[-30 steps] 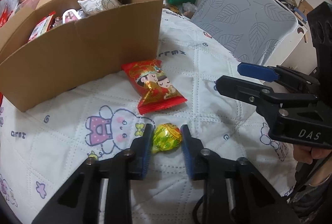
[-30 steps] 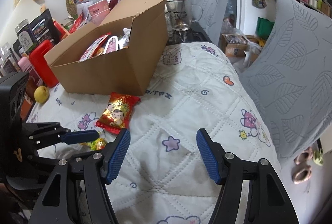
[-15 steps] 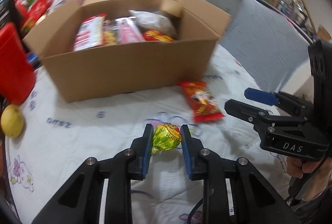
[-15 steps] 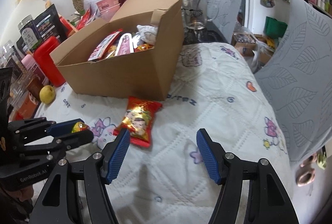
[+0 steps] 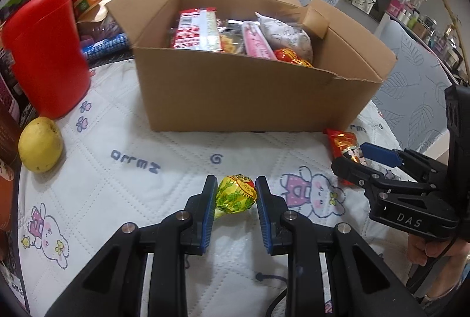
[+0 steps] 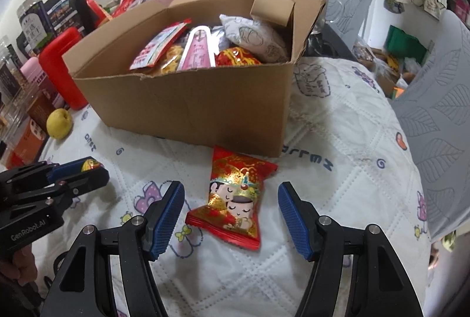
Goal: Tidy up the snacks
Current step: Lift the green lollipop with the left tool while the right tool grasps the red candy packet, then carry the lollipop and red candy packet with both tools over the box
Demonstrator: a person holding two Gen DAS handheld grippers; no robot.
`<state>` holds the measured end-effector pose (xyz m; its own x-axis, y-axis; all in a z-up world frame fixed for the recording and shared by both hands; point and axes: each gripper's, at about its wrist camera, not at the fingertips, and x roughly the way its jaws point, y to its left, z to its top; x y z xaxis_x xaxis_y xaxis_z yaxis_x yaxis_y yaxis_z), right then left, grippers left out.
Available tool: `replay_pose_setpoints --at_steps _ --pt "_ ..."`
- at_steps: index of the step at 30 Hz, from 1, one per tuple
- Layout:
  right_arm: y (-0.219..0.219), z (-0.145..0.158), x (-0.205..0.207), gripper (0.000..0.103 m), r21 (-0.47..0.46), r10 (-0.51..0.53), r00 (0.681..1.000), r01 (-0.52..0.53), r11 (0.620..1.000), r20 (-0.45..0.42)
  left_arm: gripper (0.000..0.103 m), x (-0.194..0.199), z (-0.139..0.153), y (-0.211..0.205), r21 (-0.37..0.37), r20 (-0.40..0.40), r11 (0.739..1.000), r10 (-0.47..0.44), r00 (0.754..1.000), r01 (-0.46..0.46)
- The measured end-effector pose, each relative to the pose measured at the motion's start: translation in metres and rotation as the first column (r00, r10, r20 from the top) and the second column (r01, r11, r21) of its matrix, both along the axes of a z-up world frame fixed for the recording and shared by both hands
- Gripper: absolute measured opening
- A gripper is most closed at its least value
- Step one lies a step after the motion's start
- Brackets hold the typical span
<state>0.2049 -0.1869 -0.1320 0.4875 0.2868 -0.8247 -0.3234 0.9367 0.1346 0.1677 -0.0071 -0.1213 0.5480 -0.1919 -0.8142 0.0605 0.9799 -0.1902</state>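
My left gripper (image 5: 236, 193) is shut on a round yellow-green wrapped candy (image 5: 236, 193) and holds it above the quilt, in front of the open cardboard box (image 5: 249, 99) filled with snack packets. In the right wrist view the left gripper (image 6: 79, 170) shows at the left with the candy (image 6: 89, 165) between its pads. My right gripper (image 6: 230, 211) is open, its fingers on either side of a red snack packet (image 6: 235, 199) lying on the quilt in front of the box (image 6: 188, 102). The packet also shows in the left wrist view (image 5: 343, 145).
A yellow fruit (image 5: 40, 144) and a red container (image 5: 44, 52) stand left of the box. Jars, bags and packets crowd the far left (image 6: 32, 32). A grey leaf-pattern cushion (image 6: 434, 117) is at the right. The white quilt (image 5: 147, 170) covers the table.
My left gripper lifted the candy off the quilt and swung left, facing the box front. My right gripper moved forward over the red packet, still open.
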Motion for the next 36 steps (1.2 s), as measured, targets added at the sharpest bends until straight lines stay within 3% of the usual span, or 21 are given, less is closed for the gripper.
replay_pose_setpoints --at_steps 3,7,10,24,36 --pt "0.001 -0.004 0.002 0.058 0.0 0.0 1.0 0.0 1.0 -0.018 0.026 -0.001 -0.001 0.005 -0.007 -0.001 1.0 0.006 1.0 -0.006" --pt "0.002 -0.005 0.001 0.037 -0.012 -0.007 1.0 0.007 1.0 -0.009 0.026 -0.003 -0.001 0.004 -0.014 -0.005 1.0 0.008 1.0 -0.008" --pt "0.0 -0.002 -0.002 0.033 -0.008 -0.001 1.0 0.001 1.0 0.001 0.026 -0.003 -0.001 0.004 -0.015 -0.001 1.0 0.009 1.0 -0.009" --pt "-0.001 0.02 -0.048 0.032 0.05 0.029 0.999 -0.031 0.998 0.04 0.026 -0.031 0.023 -0.003 -0.009 0.052 1.0 -0.01 0.999 0.01" --pt "-0.003 0.05 -0.097 0.032 0.11 0.051 0.991 -0.064 0.992 0.122 0.026 -0.07 0.062 -0.016 -0.005 0.154 1.0 -0.029 0.988 0.03"
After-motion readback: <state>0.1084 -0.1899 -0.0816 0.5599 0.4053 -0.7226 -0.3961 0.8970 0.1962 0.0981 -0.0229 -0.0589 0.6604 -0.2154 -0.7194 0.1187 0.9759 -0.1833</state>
